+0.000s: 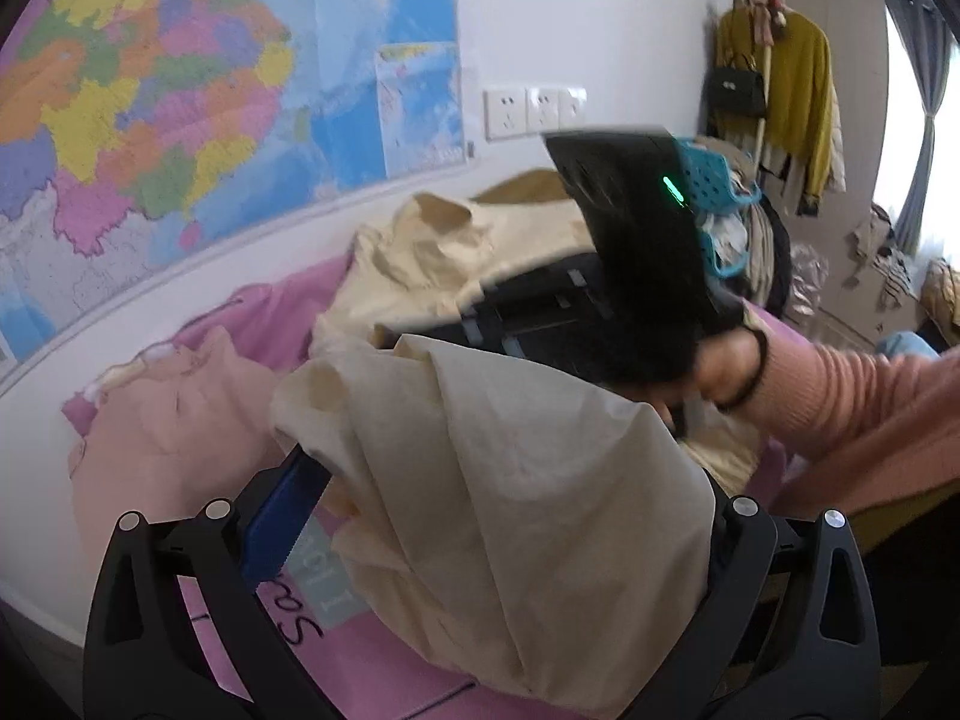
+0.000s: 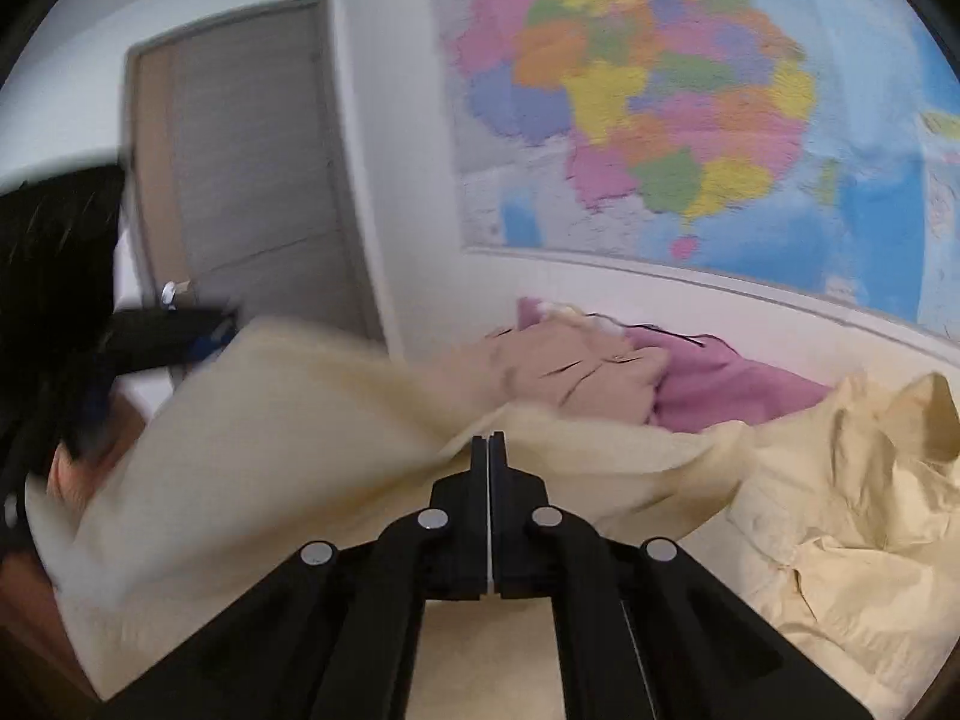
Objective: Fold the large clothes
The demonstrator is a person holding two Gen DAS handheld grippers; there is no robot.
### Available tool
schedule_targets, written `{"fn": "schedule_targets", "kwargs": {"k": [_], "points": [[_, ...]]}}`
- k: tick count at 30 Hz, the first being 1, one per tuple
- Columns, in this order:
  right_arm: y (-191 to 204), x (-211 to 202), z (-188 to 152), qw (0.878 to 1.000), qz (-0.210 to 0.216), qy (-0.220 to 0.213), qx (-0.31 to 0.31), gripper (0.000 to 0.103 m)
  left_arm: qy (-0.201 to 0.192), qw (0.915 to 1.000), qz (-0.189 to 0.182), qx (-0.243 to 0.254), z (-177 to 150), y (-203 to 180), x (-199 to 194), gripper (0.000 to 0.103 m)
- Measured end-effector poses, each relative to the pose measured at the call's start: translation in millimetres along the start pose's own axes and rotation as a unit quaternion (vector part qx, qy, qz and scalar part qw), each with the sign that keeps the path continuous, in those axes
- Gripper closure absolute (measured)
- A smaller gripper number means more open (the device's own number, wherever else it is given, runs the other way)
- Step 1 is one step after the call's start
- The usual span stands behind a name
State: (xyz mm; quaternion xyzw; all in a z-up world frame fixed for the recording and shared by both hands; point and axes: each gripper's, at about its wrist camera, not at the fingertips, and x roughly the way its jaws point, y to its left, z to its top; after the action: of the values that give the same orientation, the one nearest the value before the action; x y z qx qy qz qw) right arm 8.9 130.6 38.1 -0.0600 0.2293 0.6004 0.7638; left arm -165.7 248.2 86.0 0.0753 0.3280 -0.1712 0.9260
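While the cream garment [image 1: 516, 480] is spread over the pink bed cover [image 1: 300, 312], a thick bunch of it is draped between the left gripper's [image 1: 480, 516] wide-set fingers (pad contact hidden, so a grip cannot be told). The right gripper [image 2: 488, 450] is seen with jaws pressed fully together at a cream fold's edge; whether cloth is pinched cannot be told. A map [image 2: 690, 108] is hung above.

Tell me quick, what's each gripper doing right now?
Left gripper: holding the cream garment bunched between its fingers.
Right gripper: closed, pinching the garment's edge.
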Motion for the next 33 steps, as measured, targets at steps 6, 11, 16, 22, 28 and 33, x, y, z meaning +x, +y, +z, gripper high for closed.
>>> {"fn": "schedule_targets", "kwargs": {"k": [6,11,16,22,28,33], "points": [[-26,-9,2,0.998,0.020,0.034,0.042,0.049,0.006,0.9989,0.020,0.042,-14,-15,-5,0.006],[-39,1,-24,0.968,0.140,0.110,0.179,0.014,0.016,0.9988,0.016,0.044,-17,-15,2,0.006],[-32,24,-33,0.937,0.222,0.141,0.230,0.094,0.018,0.9984,0.015,0.051,-15,-23,12,0.006],[-43,12,5,0.969,0.125,0.063,0.205,0.102,0.046,0.9973,-0.003,0.057,-22,-33,28,0.006],[-91,4,22,0.975,0.014,0.056,0.214,0.101,0.033,0.9973,-0.033,0.057,-32,-40,22,0.006],[-109,-45,-5,0.971,-0.081,0.072,0.213,0.008,0.027,0.9996,-0.002,0.003,-38,-5,24,0.006]]}}
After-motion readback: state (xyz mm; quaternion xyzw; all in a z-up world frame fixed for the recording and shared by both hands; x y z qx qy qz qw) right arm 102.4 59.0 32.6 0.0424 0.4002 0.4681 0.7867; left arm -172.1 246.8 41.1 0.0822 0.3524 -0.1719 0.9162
